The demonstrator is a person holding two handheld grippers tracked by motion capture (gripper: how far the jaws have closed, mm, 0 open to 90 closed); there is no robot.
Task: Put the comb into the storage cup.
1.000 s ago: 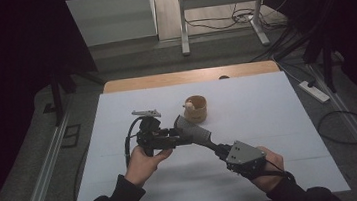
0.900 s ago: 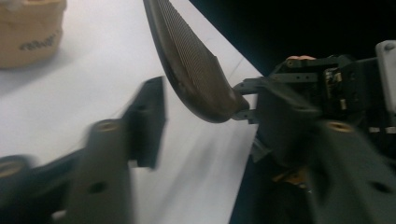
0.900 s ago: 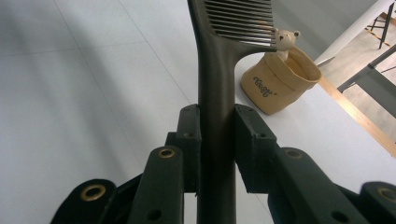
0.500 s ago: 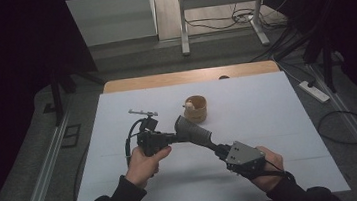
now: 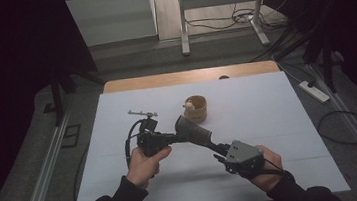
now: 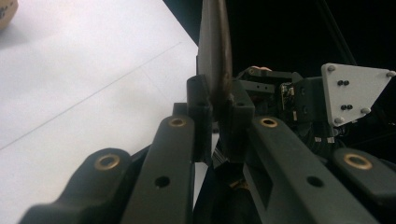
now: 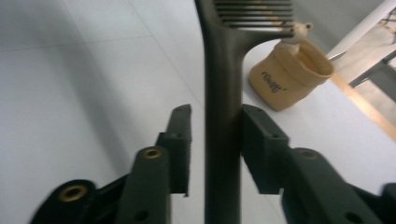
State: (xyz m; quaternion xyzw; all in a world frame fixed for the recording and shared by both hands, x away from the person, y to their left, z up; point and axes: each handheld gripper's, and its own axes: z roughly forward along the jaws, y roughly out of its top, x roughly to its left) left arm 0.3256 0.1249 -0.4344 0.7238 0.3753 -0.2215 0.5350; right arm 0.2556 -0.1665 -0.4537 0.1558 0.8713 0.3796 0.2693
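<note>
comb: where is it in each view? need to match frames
High view: the comb sits mid-table, spanning from left gripper to right gripper.
Left gripper view: top centre, edge-on, pinched in the jaws.
Right gripper view: handle runs up the centre between the jaws, teeth at top.
Shared landmark: tan cup.

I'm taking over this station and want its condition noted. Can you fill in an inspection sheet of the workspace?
Surface: white sheet on a wooden table, clean.
Job's things: dark comb, held off the table between the grippers; tan cup standing behind it.
Clutter: nothing seen.
Grippers: left gripper shut on the comb's head; right gripper has just been opening, the comb's handle between its jaws, a gap at one pad.
Cables: left gripper's cable loops over the sheet; floor cables at right.
Surroundings: power strip on the floor; metal frame behind the table.
</note>
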